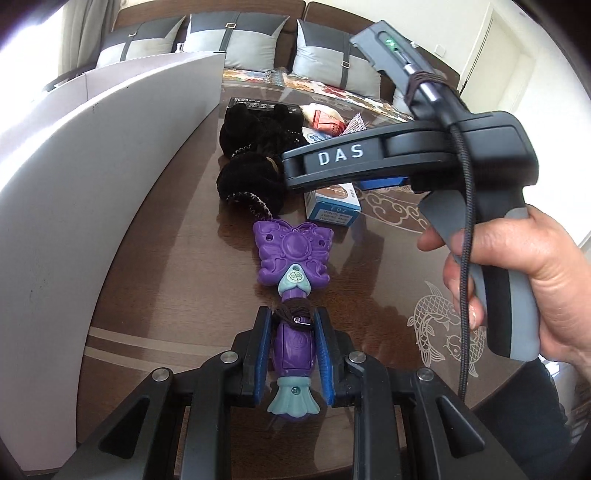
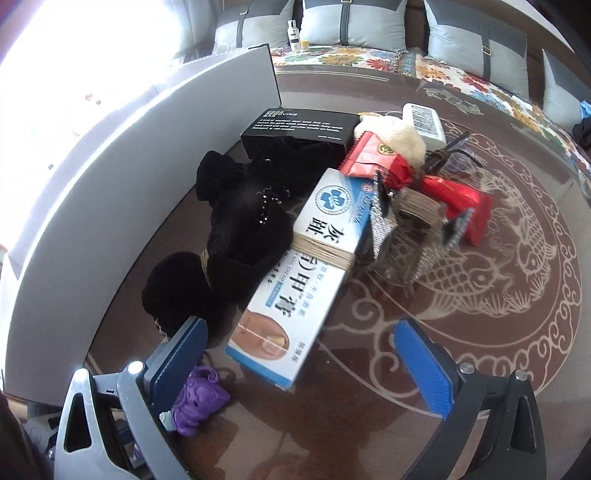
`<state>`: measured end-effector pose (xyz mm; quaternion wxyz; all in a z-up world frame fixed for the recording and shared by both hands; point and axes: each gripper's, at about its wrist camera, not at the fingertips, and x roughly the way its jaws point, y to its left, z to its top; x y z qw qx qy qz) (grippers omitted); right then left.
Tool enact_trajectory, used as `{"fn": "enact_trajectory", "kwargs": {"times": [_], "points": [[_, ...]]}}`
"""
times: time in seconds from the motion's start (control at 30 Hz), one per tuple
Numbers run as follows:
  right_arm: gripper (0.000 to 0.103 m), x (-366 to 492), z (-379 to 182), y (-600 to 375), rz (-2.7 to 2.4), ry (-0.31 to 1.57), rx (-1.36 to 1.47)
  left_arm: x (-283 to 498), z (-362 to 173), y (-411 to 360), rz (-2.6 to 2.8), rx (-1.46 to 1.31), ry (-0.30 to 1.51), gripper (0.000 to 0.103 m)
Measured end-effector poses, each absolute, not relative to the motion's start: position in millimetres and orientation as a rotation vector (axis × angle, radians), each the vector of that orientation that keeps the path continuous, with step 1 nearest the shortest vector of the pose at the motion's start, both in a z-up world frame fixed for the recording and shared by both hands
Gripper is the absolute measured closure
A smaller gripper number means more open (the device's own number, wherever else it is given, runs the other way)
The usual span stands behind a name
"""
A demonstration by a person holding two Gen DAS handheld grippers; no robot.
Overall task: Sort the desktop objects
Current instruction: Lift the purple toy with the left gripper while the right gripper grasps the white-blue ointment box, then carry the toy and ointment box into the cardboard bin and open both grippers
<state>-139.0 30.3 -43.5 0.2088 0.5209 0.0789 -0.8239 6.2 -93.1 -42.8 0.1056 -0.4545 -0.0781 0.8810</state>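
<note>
A purple butterfly-shaped toy wand (image 1: 291, 258) lies on the brown table (image 1: 166, 280). My left gripper (image 1: 293, 325) is shut on its handle, where a dark hair tie is wound. In the right wrist view my right gripper (image 2: 299, 339) stands open above the near end of a white and blue medicine box (image 2: 295, 291), which lies between the blue pads untouched. The wand's purple head (image 2: 201, 400) peeks out by the left finger. A black velvet hair bow (image 2: 236, 236) lies left of the box. The right gripper's black body (image 1: 406, 147) hangs over the pile, held by a hand (image 1: 524, 277).
A tall grey board (image 2: 110, 192) curves along the left of the table. Behind the box lie a black carton (image 2: 299, 127), red packets (image 2: 454, 203), a cream plush piece (image 2: 402, 138), a white item (image 2: 423, 123) and glittery clips. A sofa with grey cushions (image 2: 351, 26) stands beyond.
</note>
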Motion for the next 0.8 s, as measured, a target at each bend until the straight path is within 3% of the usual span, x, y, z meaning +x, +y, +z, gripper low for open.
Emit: {"fn": "enact_trajectory", "kwargs": {"times": [0.07,0.2,0.27,0.43,0.8], "points": [[0.017,-144.3,-50.0,21.5,-2.275,0.255,1.485,6.6,-43.3,-93.4,2.592,-1.332,-0.232,0.080],[0.024,-142.8,-49.5,19.1,-2.289,0.315,1.463,5.4,-43.4,-94.0,2.594,-1.324,-0.240,0.081],[0.038,-140.4,-48.0,22.6,-2.292,0.336,1.441,3.8,-43.7,-94.2,2.596,-1.322,-0.251,0.081],[0.056,-130.0,-46.0,37.6,-2.269,0.393,1.395,1.4,-44.8,-96.0,2.595,-1.324,-0.297,0.081],[0.059,-68.8,-45.2,114.1,-2.297,0.392,1.330,0.4,-46.4,-94.0,2.613,-1.321,-0.272,0.081]]}}
